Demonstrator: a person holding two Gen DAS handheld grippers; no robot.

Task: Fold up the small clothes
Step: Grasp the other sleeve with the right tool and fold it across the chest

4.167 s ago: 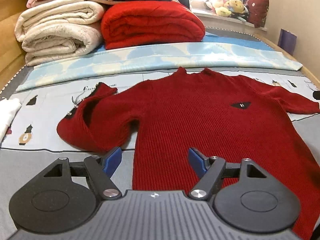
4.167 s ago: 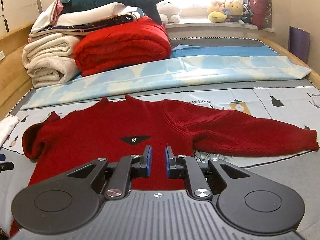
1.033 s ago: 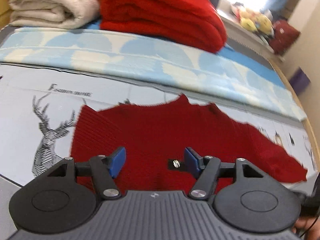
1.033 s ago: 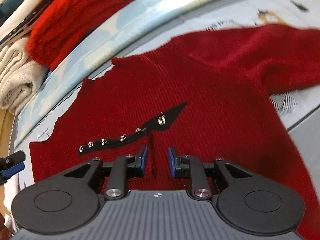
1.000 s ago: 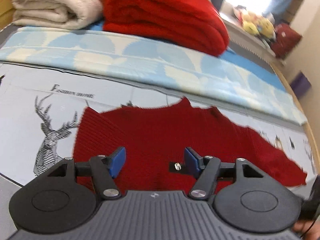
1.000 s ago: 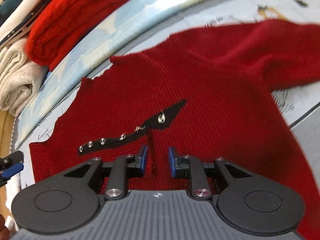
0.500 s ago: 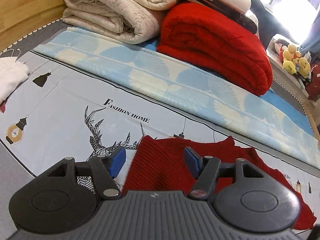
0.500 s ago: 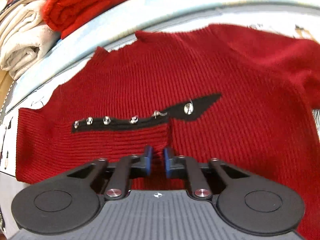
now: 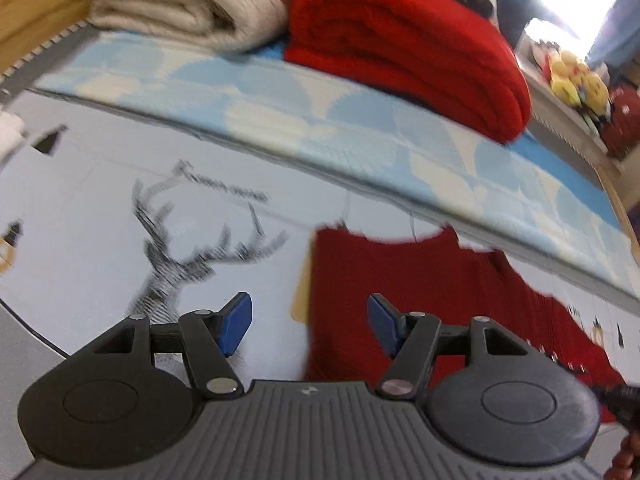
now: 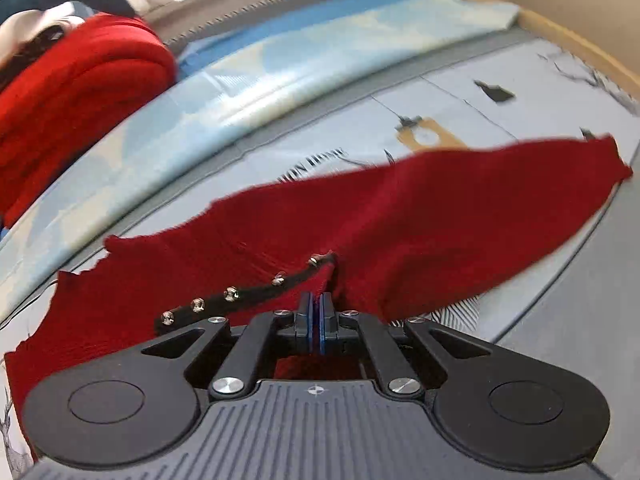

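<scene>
The left gripper (image 9: 308, 325) sits low in its own view, its two blue-padded fingers (image 9: 236, 322) spread wide apart, one toward 10 o'clock and the other toward 2 o'clock from the body, with nothing between them. The right gripper (image 10: 318, 312) points toward 12 o'clock with its jaws pressed together, the blue pads (image 10: 310, 314) nearly touching and pinching a fold of red knit. At 4 o'clock in the left view, a bit of hand (image 9: 626, 450) shows at the edge.
</scene>
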